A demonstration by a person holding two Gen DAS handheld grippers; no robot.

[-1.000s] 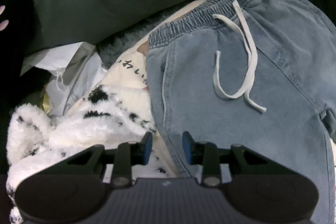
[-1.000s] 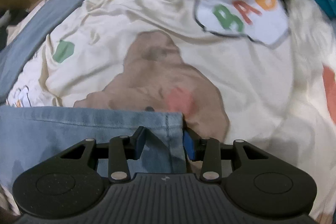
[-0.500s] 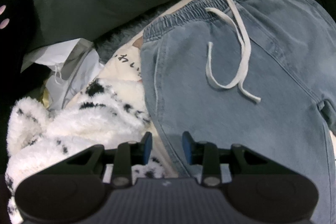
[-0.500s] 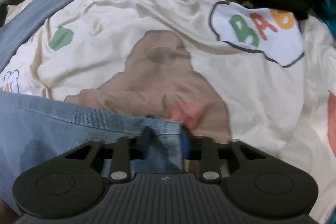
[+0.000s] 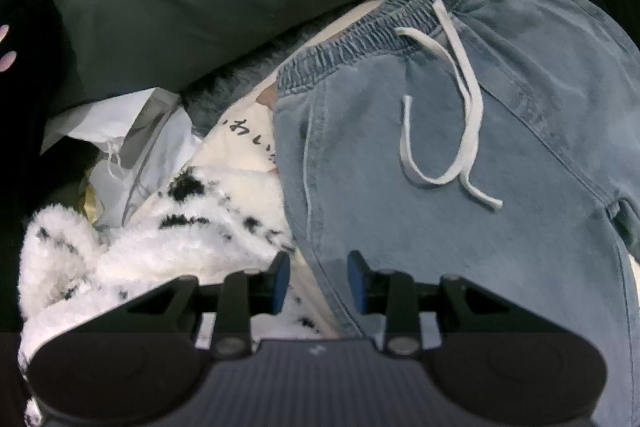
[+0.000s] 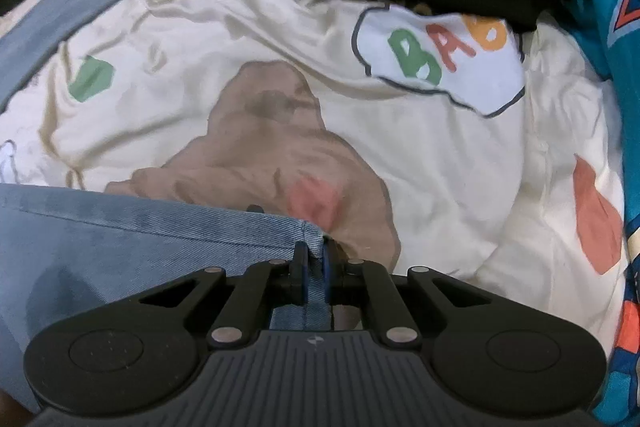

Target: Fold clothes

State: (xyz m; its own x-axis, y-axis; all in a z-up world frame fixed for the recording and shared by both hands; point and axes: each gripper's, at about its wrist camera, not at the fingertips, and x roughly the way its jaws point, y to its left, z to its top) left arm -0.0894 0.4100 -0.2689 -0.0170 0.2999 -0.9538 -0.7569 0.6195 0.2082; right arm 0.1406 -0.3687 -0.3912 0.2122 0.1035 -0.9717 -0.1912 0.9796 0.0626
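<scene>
The blue jeans (image 5: 460, 227) lie on the cream cartoon sheet (image 6: 440, 155). Only the left view shows their white drawstring (image 5: 464, 131). The left gripper (image 5: 314, 281) gapes, holding nothing. The right gripper (image 6: 315, 265) pinches the jeans' hem corner.

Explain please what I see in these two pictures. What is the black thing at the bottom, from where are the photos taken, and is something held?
The black shape is a hand-held gripper with two fingers; a person carries one in each hand. Each photo comes from a wide-angle camera on one gripper, looking forward along its fingers.

In the left camera's picture, the left gripper is open, with the side edge of the jeans between its fingers but not pinched. Their white drawstring lies loose. Beside them is a fluffy white blanket with black spots.

In the right camera's picture, the right gripper is shut on a corner of the jeans' hem. Underneath lies a cream sheet with cartoon prints.
</scene>
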